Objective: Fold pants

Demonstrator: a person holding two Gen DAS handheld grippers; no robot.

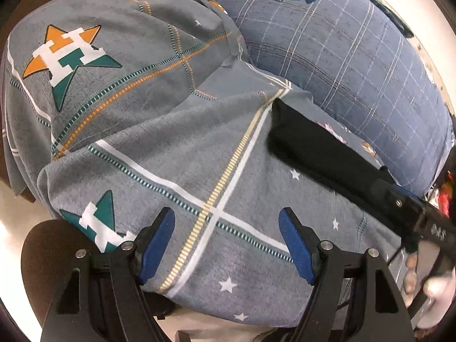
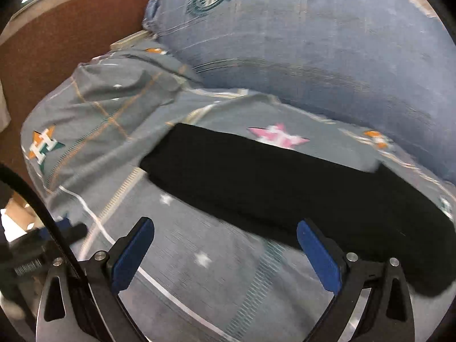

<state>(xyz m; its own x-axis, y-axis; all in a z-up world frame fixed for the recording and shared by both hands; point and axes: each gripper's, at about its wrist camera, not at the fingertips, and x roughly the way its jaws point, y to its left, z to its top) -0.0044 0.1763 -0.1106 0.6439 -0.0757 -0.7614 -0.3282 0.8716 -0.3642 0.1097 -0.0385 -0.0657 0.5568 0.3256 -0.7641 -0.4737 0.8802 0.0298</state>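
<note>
Nearest, the left gripper (image 1: 228, 245) and right gripper (image 2: 225, 253) both hover agape and empty over the bedsheet (image 1: 182, 148). The black pants (image 2: 285, 182) lie beyond at one o'clock as a long narrow strip, seemingly folded lengthwise, with crosswise folds left. Farther off, star emblems (image 1: 68, 57) carry an "H"; the pillow (image 1: 342, 51) crest's lettering is unreadable.

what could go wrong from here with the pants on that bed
1. The black pants lie on a loose patterned bedsheet; an open gripper closing low might pinch sheet with the pants.
2. The blue pillow sits right behind the pants, leaving little room to fold that way.
3. The right wrist view is blurred, so aim may be off.
</note>
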